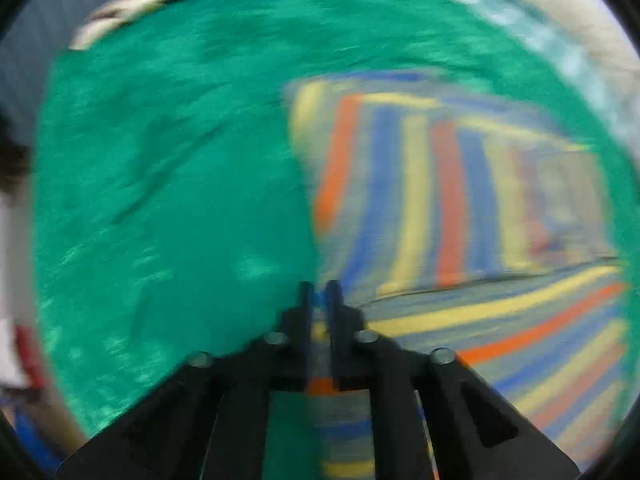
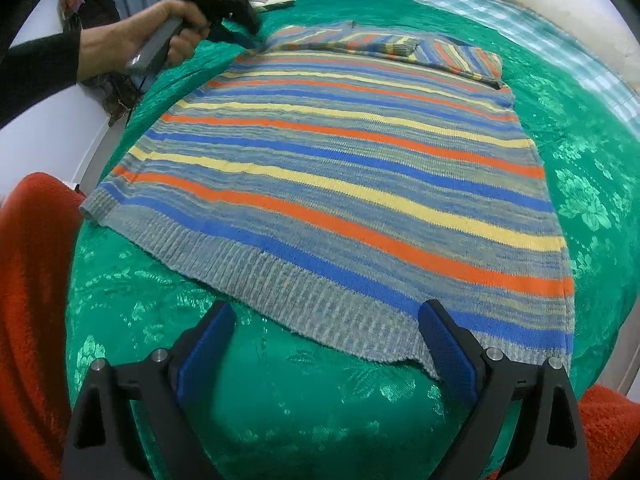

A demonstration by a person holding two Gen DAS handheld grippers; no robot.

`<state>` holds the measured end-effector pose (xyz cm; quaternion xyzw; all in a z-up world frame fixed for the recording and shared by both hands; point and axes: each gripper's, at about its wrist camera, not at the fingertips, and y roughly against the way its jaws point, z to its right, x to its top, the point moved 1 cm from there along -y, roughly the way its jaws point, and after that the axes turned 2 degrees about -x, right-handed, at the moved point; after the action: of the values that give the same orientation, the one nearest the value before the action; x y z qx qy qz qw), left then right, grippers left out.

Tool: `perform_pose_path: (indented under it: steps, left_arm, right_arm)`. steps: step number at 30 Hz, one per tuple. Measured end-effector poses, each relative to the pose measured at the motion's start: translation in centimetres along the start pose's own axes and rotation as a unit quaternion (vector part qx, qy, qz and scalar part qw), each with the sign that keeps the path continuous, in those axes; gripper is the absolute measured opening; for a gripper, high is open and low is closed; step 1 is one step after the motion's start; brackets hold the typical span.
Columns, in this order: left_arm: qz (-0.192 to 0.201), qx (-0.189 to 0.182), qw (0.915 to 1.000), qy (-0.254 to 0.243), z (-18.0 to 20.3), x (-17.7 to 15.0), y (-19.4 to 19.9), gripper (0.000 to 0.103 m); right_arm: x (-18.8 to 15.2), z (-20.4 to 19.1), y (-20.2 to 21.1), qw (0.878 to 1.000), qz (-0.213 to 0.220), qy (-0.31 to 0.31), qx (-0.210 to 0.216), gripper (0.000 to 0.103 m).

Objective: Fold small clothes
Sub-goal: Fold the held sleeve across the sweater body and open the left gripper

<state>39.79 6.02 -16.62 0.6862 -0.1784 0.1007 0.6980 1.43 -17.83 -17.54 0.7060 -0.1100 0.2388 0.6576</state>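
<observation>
Lying flat on the bed [image 2: 280, 412], which is covered by a green patterned spread, the striped sweater [image 2: 340, 168] has its ribbed hem toward the near edge and its neckline toward the far edge; the long axis runs near to far. One sleeve is folded across the body close to the far edge.

The left tool [image 1: 320, 296] has its fingers pressed together on a fold of the striped knit at the sweater's far left shoulder area. The left wrist view is motion-blurred, so the exact seam held cannot be determined. The right wrist view shows the left tool [image 2: 256, 40] at that same far left corner of the garment.

The right tool [image 2: 326, 336] is spread wide and holds nothing. It sits at the near edge of the bed, with the hem just ahead of its fingertips and one finger [image 2: 444, 344] overlapping the hem's near right corner.

Judgement: the right tool is nearer the hem, the left tool nearer the shoulder. A lengthwise fold would require the right tool to close on the hem directly ahead.
</observation>
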Motion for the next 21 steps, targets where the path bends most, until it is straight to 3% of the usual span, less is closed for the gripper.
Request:
perform_pose_path:
  steps: [2, 5, 6, 7, 9, 12, 14, 15, 16, 19, 21]
  left_arm:
    - [0.012, 0.01, 0.9996, 0.024, -1.6, -0.5, 0.0, 0.0]
    - [0.017, -0.026, 0.9979, 0.057, -3.1, -0.5, 1.6, 0.004]
    - [0.032, -0.043, 0.9965, 0.065, -3.4, -0.2, 2.7, 0.02]
    - [0.043, -0.062, 0.9949, 0.067, -3.6, -0.1, 3.4, 0.044]
    - [0.058, -0.134, 0.9871, 0.066, -2.8, 0.6, 4.7, 0.073]
    - [0.037, -0.165, 0.9847, 0.04, -0.3, 1.6, 3.9, 0.076]
    - [0.012, -0.138, 0.9901, 0.022, 1.4, 1.6, 2.0, 0.071]
    - [0.007, -0.106, 0.9942, 0.014, 2.0, 1.2, 0.9, 0.027]
    - [0.0, -0.08, 0.9968, 0.011, 2.3, 0.9, 0.0, 0.006]
    - [0.027, -0.052, 0.9971, 0.049, 1.8, 0.1, 0.0, 0.005]
    - [0.03, -0.041, 0.9978, 0.042, 2.2, 0.1, 0.1, 0.009]
  right_arm:
    - [0.0, 0.1, 0.0, 1.0, 0.0, -0.001, -0.002, 0.094]
    - [0.0, 0.2, 0.0, 1.0, 0.002, -0.002, 0.0, 0.094]
    - [0.0, 0.2, 0.0, 1.0, 0.003, -0.001, 0.0, 0.094]
    - [0.0, 0.2, -0.1, 1.0, 0.003, -0.001, 0.0, 0.094]
    - [0.0, 0.2, -0.1, 1.0, 0.003, 0.001, 0.001, 0.095]
    - [0.1, 0.1, -0.2, 1.0, 0.002, 0.002, 0.001, 0.096]
    - [0.1, 0.1, -0.3, 1.0, 0.001, 0.002, 0.0, 0.096]
    - [0.1, 0.1, -0.3, 1.0, 0.001, 0.002, 0.0, 0.096]
    - [0.1, 0.0, -0.2, 1.0, 0.001, 0.002, 0.0, 0.096]
    - [0.1, 0.0, -0.2, 1.0, 0.002, 0.003, 0.001, 0.096]
    - [0.0, 0.1, -0.2, 1.0, 0.003, 0.004, 0.002, 0.096]
